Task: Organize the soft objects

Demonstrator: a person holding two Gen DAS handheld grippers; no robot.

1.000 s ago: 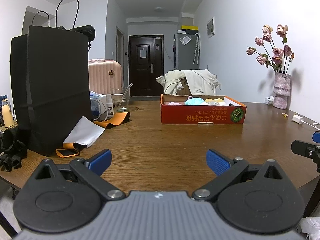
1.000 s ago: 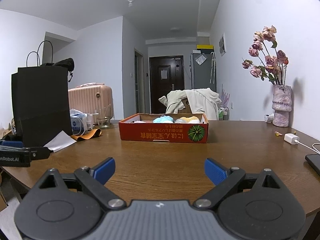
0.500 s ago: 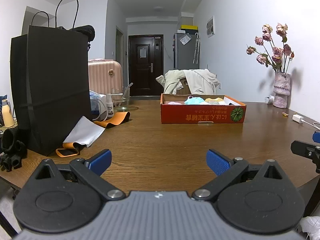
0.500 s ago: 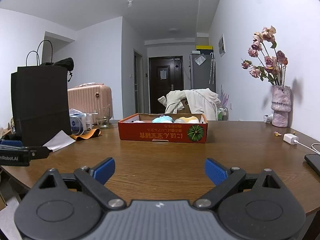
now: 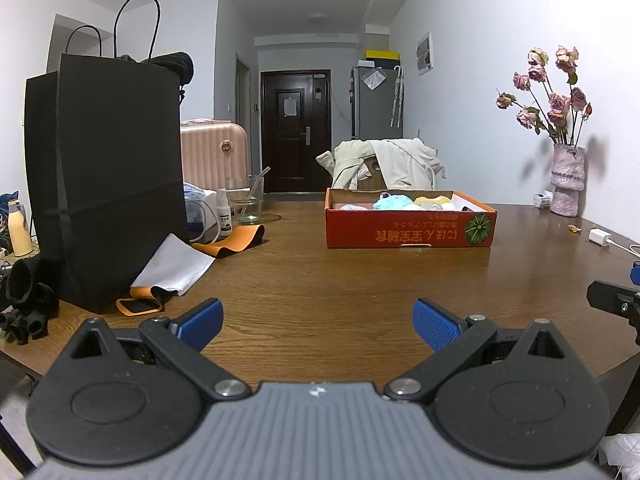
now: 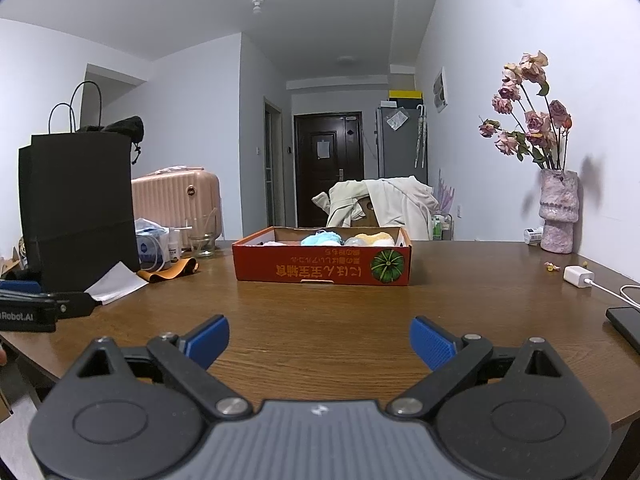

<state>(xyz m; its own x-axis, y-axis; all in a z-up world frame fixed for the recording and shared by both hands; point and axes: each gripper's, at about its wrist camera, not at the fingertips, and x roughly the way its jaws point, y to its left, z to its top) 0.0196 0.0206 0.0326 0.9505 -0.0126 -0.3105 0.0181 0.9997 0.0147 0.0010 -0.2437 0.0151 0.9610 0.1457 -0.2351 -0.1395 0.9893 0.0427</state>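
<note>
A shallow red cardboard box (image 5: 408, 229) (image 6: 322, 268) sits on the brown wooden table (image 5: 340, 280) (image 6: 320, 312), far ahead of both grippers. Inside it lie soft balls: a light blue one (image 5: 391, 201) (image 6: 321, 237), a yellow one (image 5: 434, 201) (image 6: 374, 237) and a pink one (image 5: 352, 207). My left gripper (image 5: 318, 320) hovers open over the near table edge with nothing between its blue pads. My right gripper (image 6: 319, 338) is likewise open and holds nothing. Each gripper's tip shows at the edge of the other's view.
A tall black paper bag (image 5: 104, 184) (image 6: 78, 208) stands at the left, with white paper (image 5: 172, 266), orange strips (image 5: 230, 240), a small bottle (image 5: 224, 216) and a glass (image 5: 246, 200) beside it. A vase of dried roses (image 5: 566, 184) (image 6: 558, 212), a white charger (image 6: 578, 274) and a phone (image 6: 624, 324) are at the right.
</note>
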